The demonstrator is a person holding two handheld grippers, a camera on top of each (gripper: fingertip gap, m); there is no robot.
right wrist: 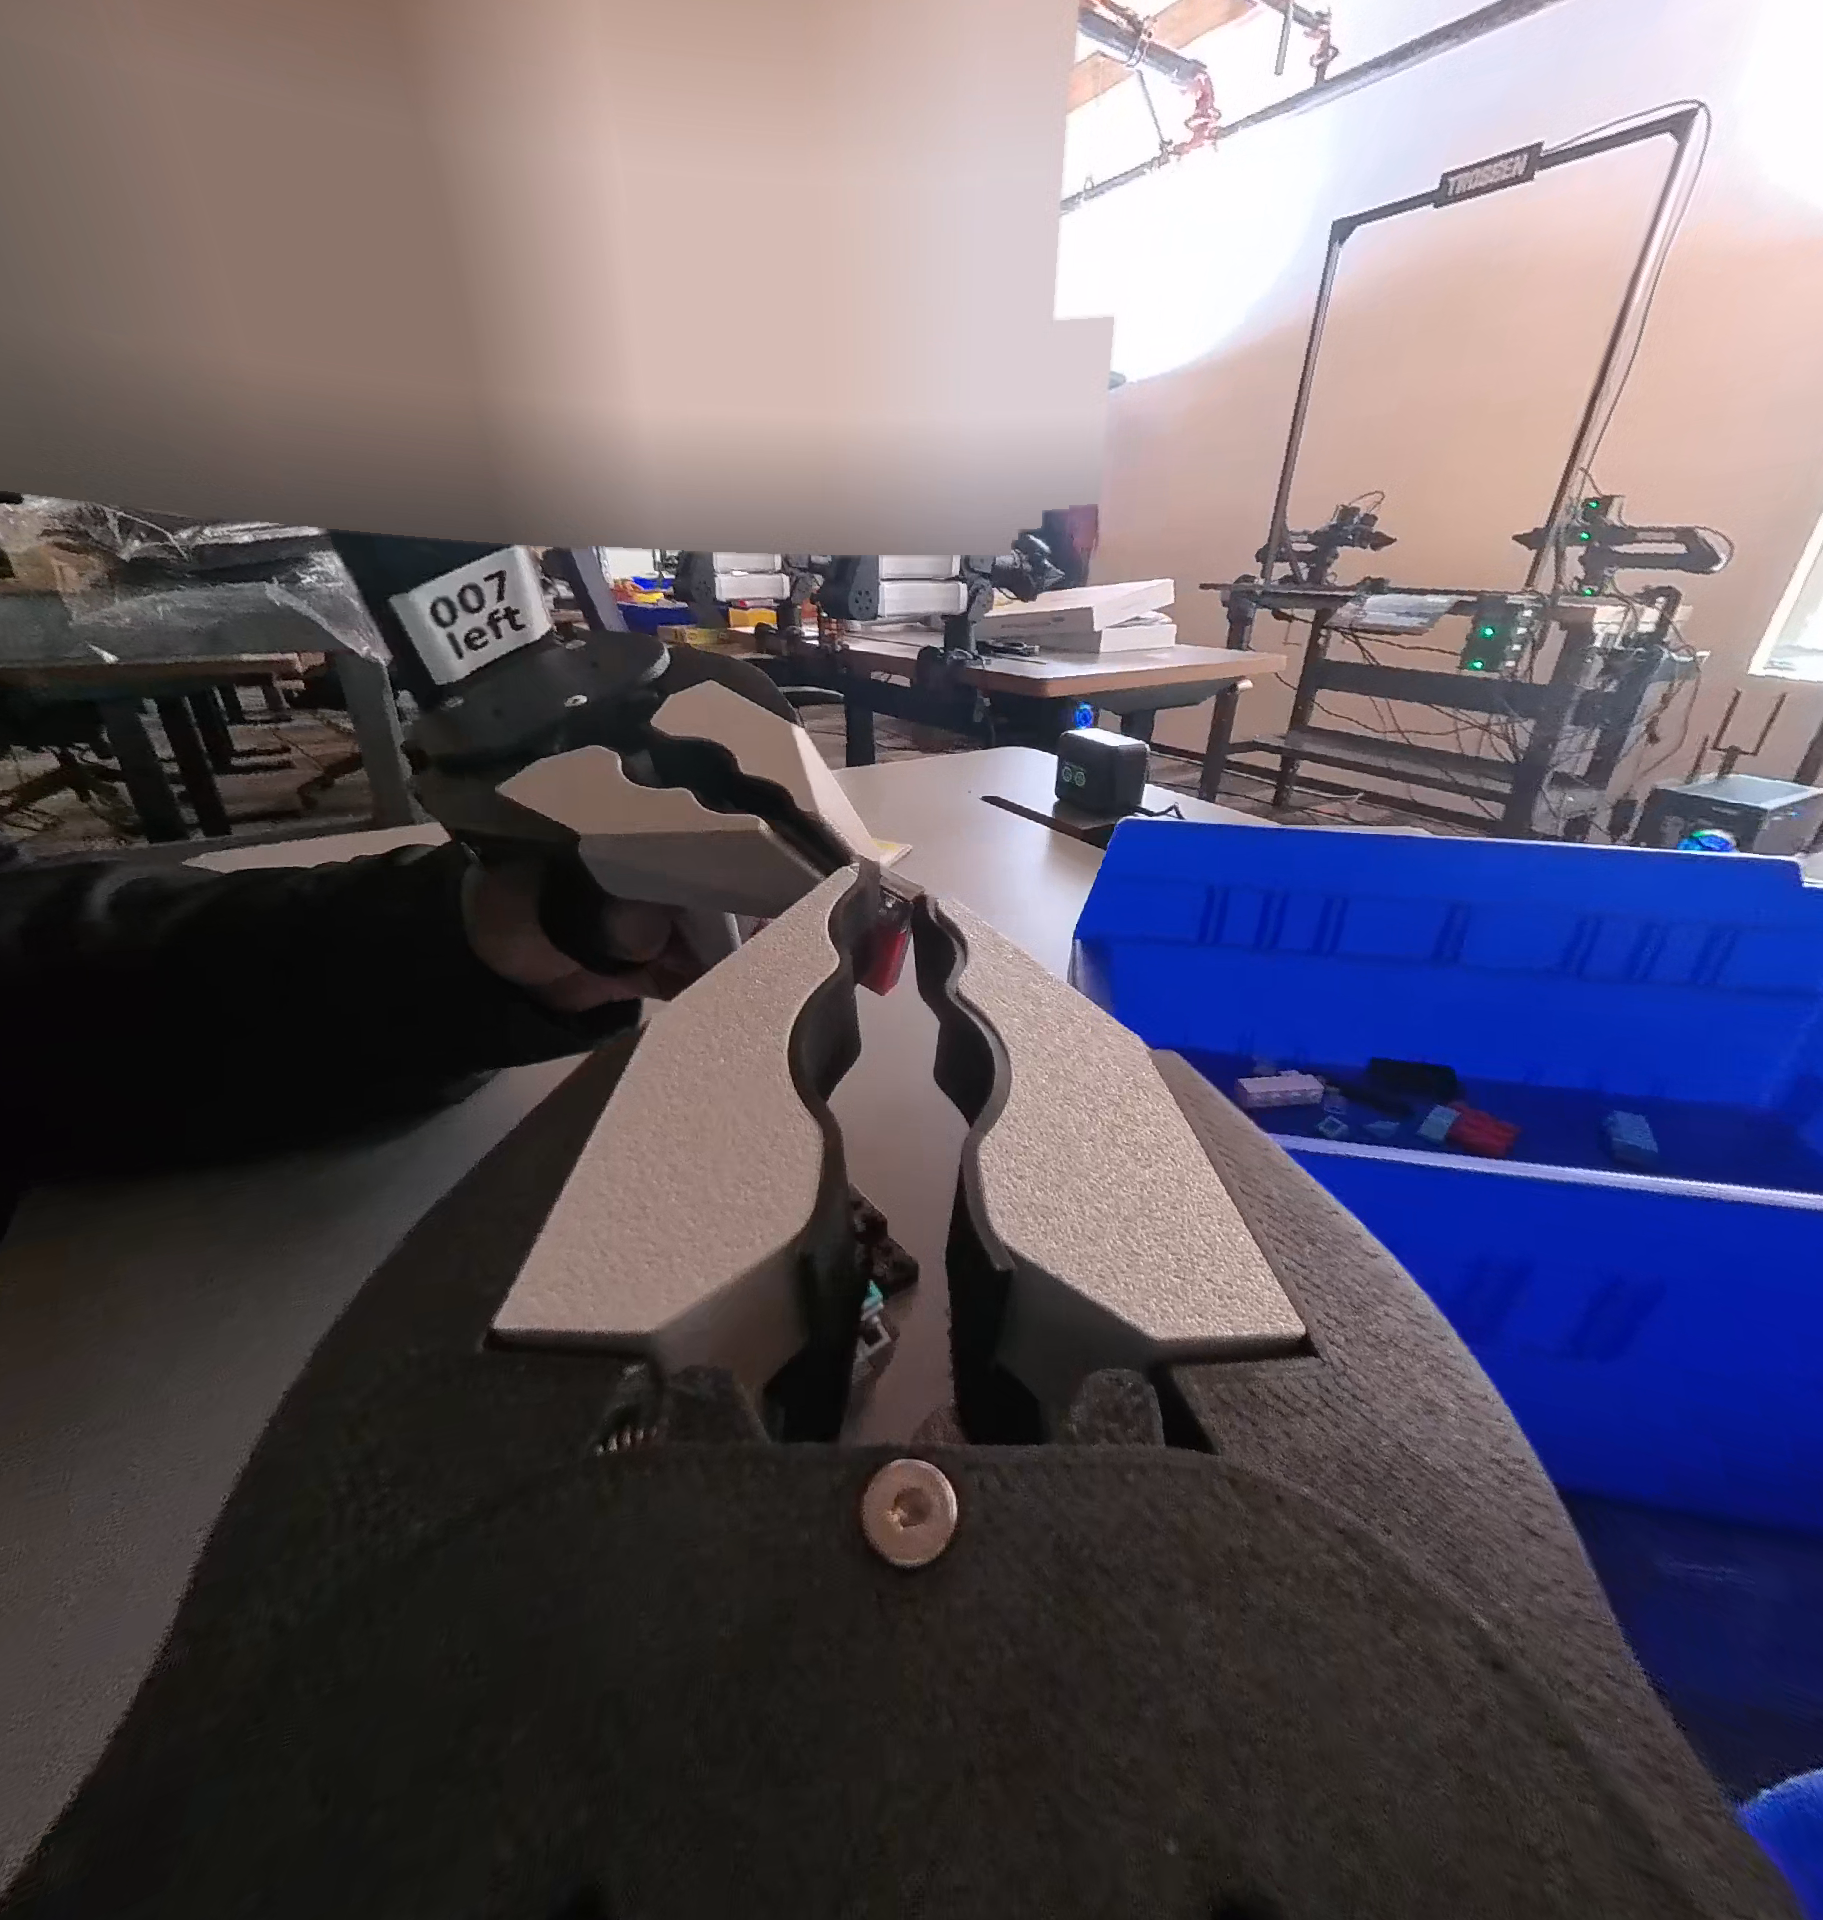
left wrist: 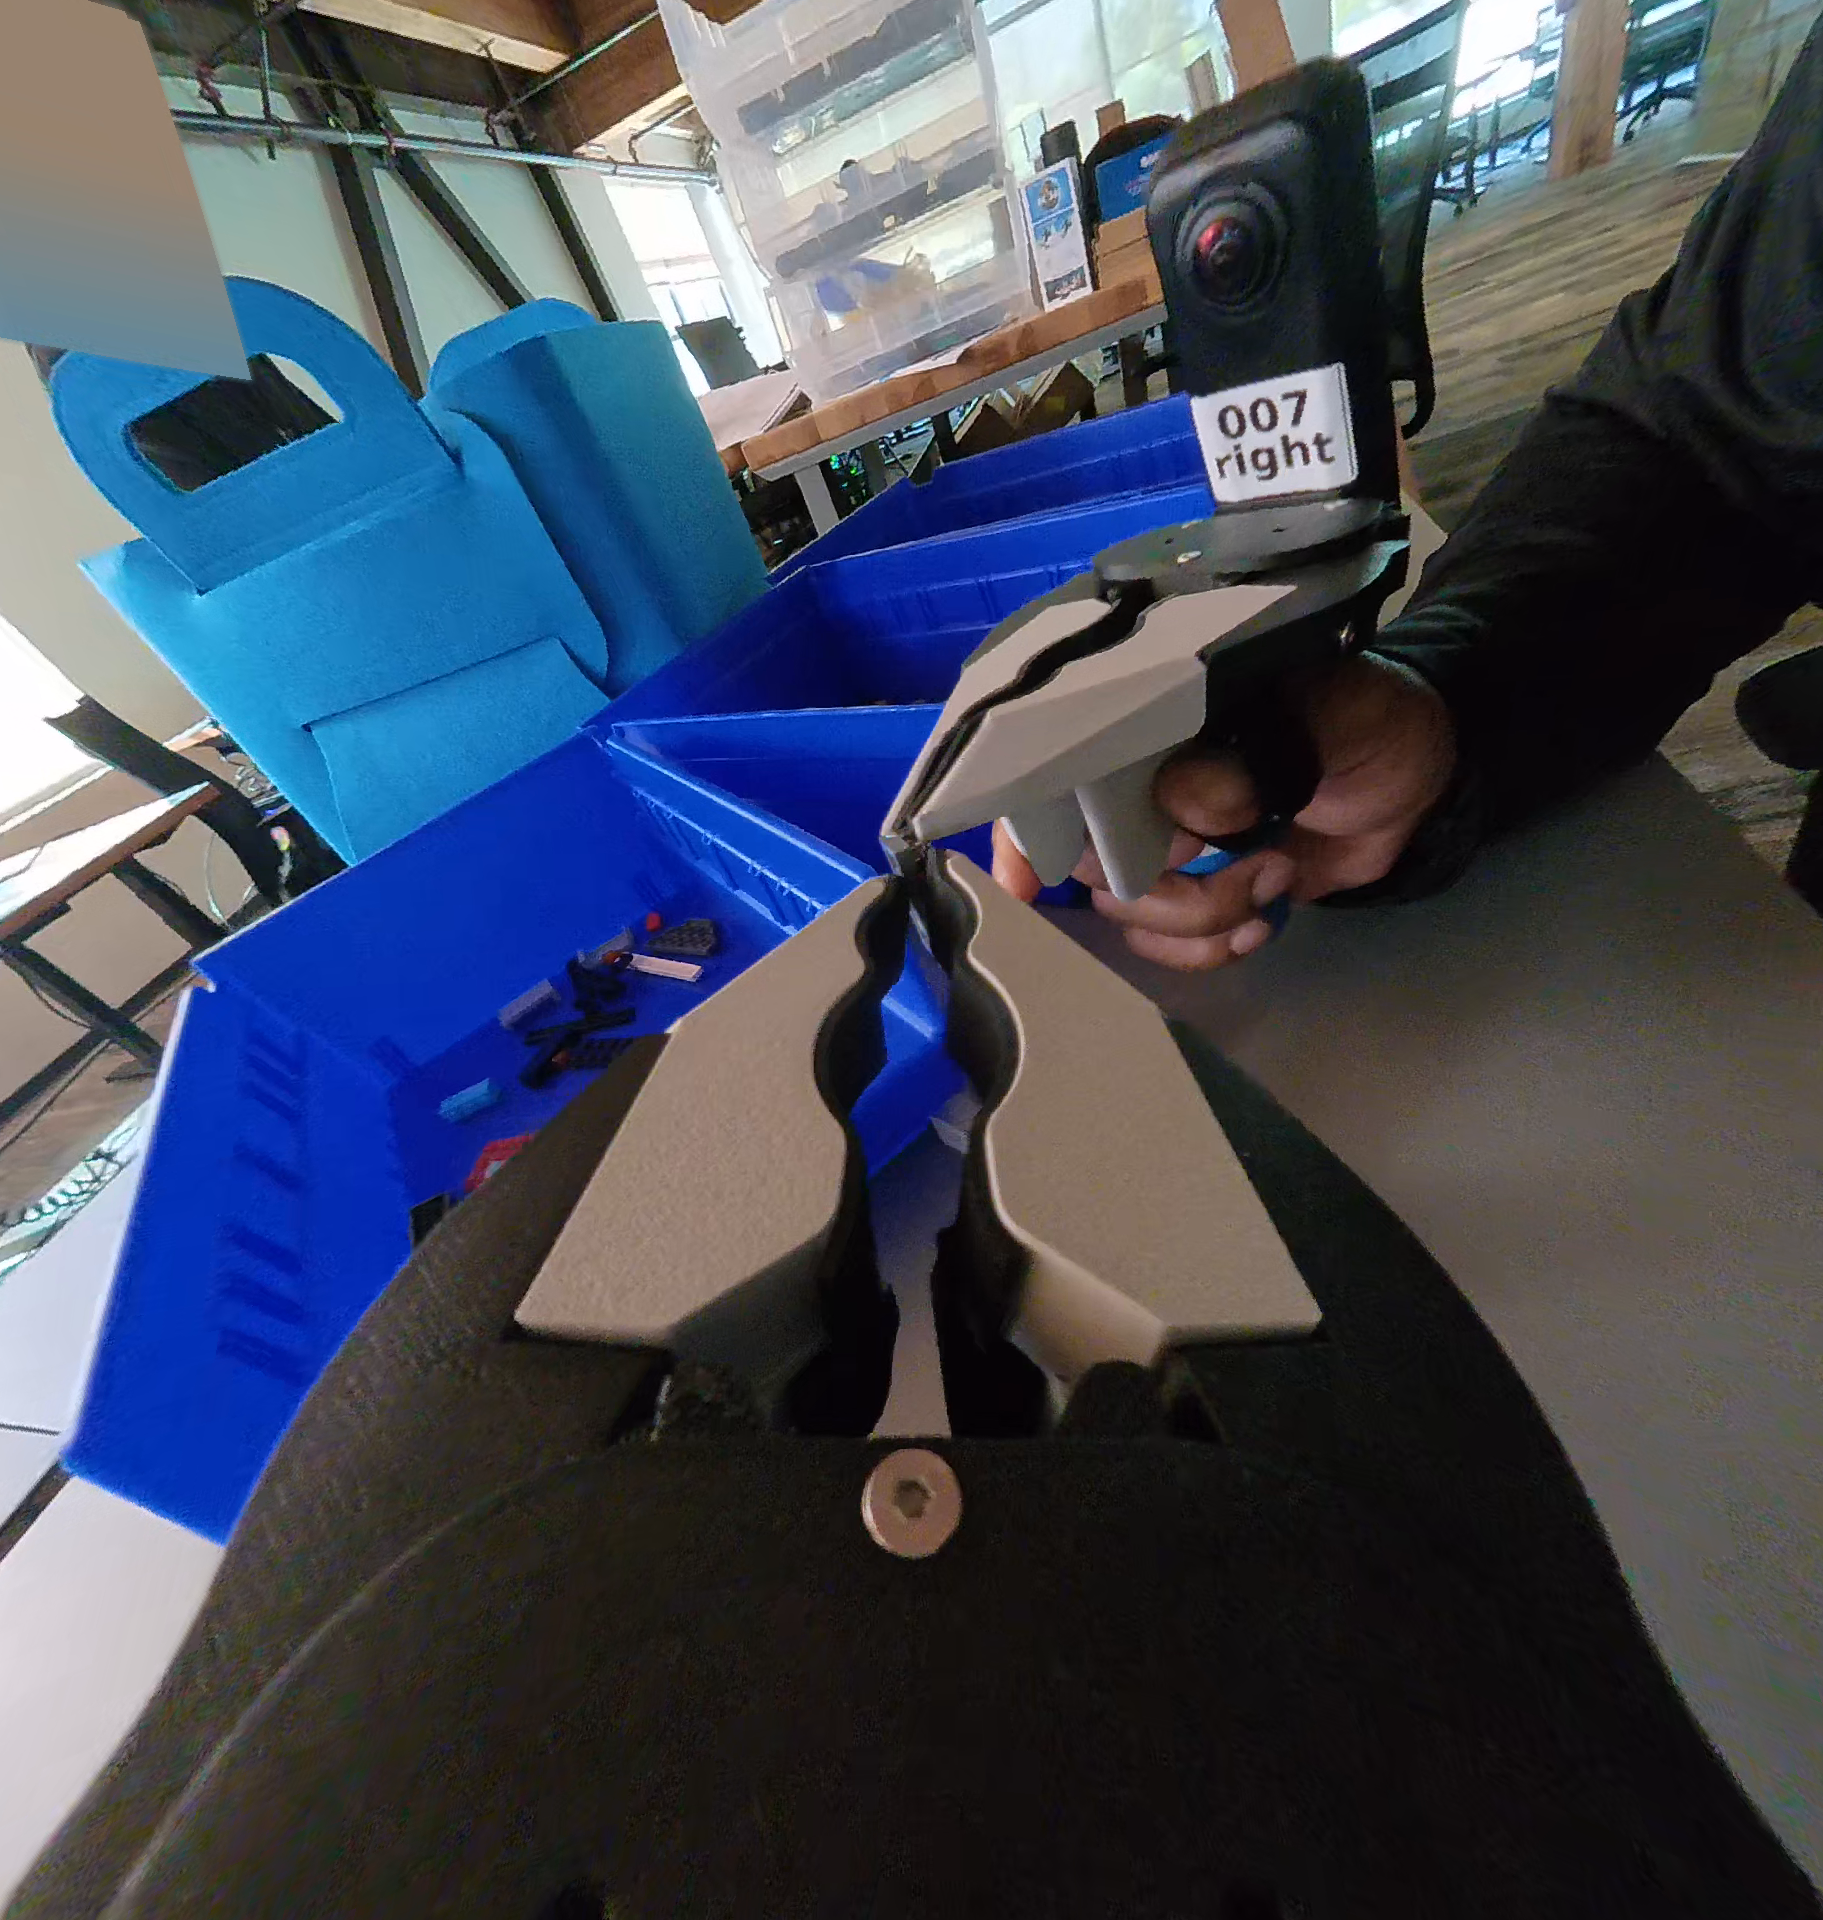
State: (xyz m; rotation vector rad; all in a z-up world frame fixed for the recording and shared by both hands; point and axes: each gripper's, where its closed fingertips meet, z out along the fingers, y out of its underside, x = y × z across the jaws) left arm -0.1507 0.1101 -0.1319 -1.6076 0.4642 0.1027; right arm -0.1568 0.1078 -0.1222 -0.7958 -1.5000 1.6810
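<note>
Both tongs met tip to tip above the grey worktop (left wrist: 1509, 1195), just beside the blue bin (left wrist: 294, 1039).

Right tongs (right wrist: 891, 920) were clamped on a small red block (right wrist: 883, 951) at the tips. In the left view they came in from upper right (left wrist: 902, 831), a hand (left wrist: 1291, 821) on the grip.

Left tongs (left wrist: 922, 883) were nearly together at the tips, touching the right pair's tips; couldn't tell whether they also gripped the block. In the right view the left tips (right wrist: 865, 868) sat right at the block.

The bin held loose small bricks (right wrist: 1447, 1117). A light-blue foam shape (left wrist: 367, 582) stood behind it.
</note>
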